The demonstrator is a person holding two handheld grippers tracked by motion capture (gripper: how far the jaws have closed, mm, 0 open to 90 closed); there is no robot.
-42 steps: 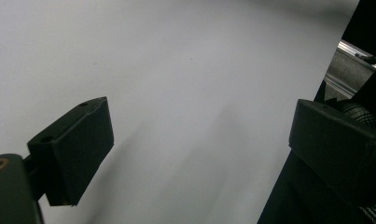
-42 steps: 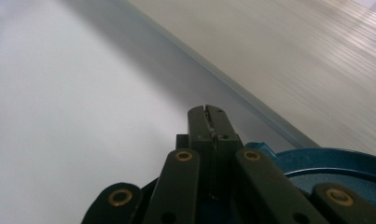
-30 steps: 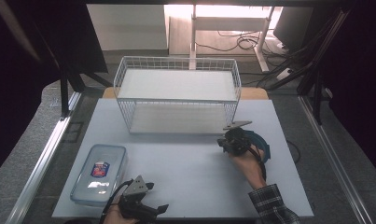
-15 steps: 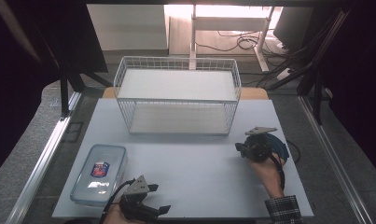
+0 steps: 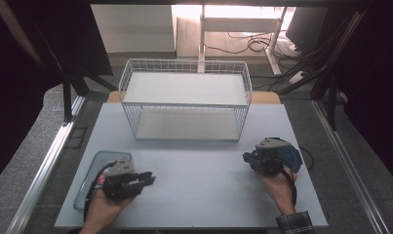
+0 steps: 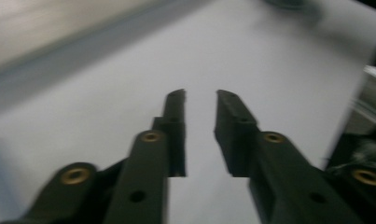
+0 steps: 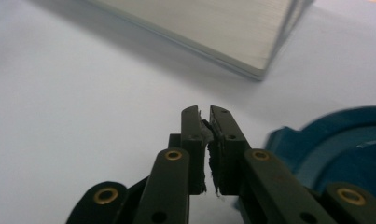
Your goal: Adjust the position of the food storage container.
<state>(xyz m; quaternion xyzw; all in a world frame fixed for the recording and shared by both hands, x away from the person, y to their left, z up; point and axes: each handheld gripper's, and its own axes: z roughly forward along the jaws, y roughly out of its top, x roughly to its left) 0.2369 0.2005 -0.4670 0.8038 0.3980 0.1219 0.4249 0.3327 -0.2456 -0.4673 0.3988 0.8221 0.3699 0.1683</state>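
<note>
At the lower left of the high view, the left gripper [image 5: 147, 179] had lifted off the near edge of the white table board [image 5: 199, 161] and now hung over the clear, shallow plastic container [image 5: 108, 157], which lay where it had been a second ago. Its jaws had just been closing; the left gripper view showed them narrowly parted with only bare board between them, clasping nothing. So the container was not yet taken, and I judged this a reach towards it rather than a grasp.

At the right of the frame, the right gripper [image 5: 246, 157] had drifted away from the white two-tier wire basket [image 5: 184, 105] towards the right edge. It sat just beside a round dark-blue object [image 5: 292, 155] – a lid or dish, I could not tell which. Its jaws had just eased a touch but looked all but pressed together, empty – the right gripper view showed the blue rim [image 7: 344, 140] close alongside.
</note>
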